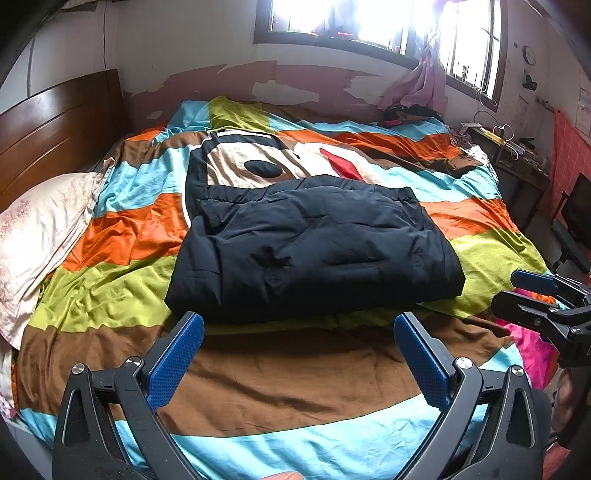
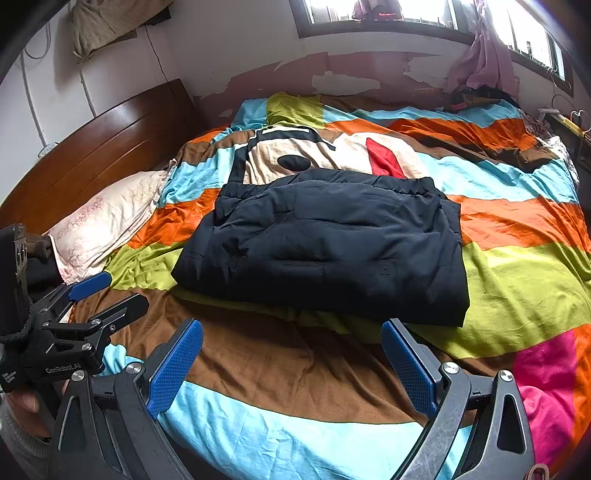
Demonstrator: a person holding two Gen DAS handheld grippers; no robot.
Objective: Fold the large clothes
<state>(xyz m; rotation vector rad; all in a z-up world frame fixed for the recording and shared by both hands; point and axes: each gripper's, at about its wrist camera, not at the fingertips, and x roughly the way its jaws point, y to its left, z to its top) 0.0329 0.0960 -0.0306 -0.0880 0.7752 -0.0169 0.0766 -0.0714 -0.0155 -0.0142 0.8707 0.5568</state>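
Just beyond left claw: folded jacket

Both hand-held grippers: black frames, blue textured pads, silver screws, white "GenRobot.AI" marking.

My left wrist camera looks forward along my left gripper from low over the bed's near edge, facing the folded dark jacket and the window beyond; my right wrist camera does likewise along my right gripper, set slightly to the right of the jacket; both sit near it — neither touching; both views share the jacket, the striped quilt around it, the headboard to its left, and each catches the other gripper at its edge.
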